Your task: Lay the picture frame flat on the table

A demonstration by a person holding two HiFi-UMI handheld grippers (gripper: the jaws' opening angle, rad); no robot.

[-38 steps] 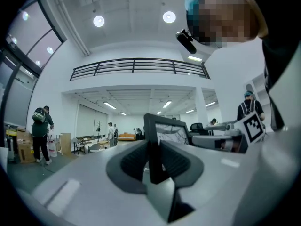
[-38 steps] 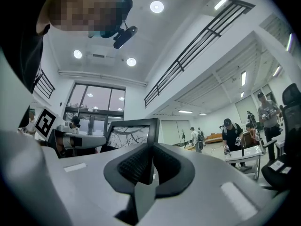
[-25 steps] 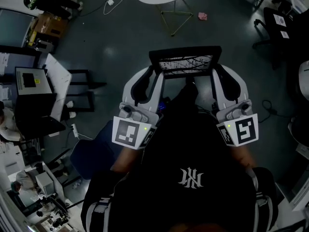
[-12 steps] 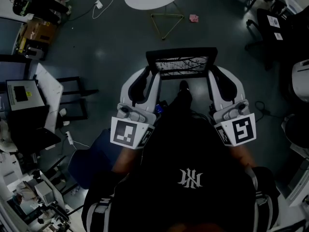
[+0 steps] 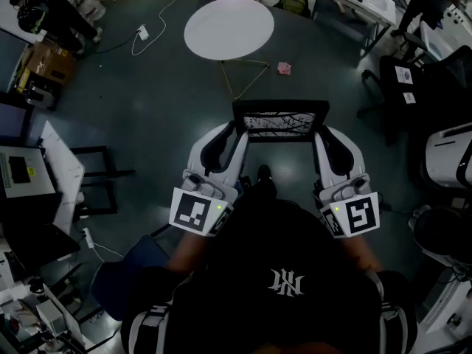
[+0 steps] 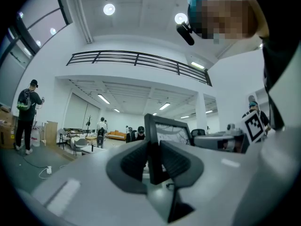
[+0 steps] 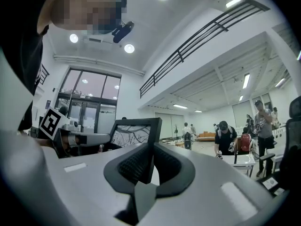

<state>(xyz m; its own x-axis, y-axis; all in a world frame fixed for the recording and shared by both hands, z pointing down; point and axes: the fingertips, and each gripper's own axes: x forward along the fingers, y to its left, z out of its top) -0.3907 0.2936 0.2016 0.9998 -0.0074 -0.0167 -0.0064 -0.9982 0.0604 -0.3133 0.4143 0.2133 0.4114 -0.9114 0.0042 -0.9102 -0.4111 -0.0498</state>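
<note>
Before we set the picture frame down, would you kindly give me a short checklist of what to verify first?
1. Jaws of the left gripper clamp one side of the picture frame: ok.
2. Jaws of the right gripper clamp its other side: ok.
3. Frame above the round white table: not ok, the table lies ahead.
4. Tabletop bare: ok.
5. Path free of the pink object on the floor: cannot tell.

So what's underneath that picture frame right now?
Just dark floor all round the picture frame; the round white table stands further ahead. The patch straight below is hidden by the frame.
</note>
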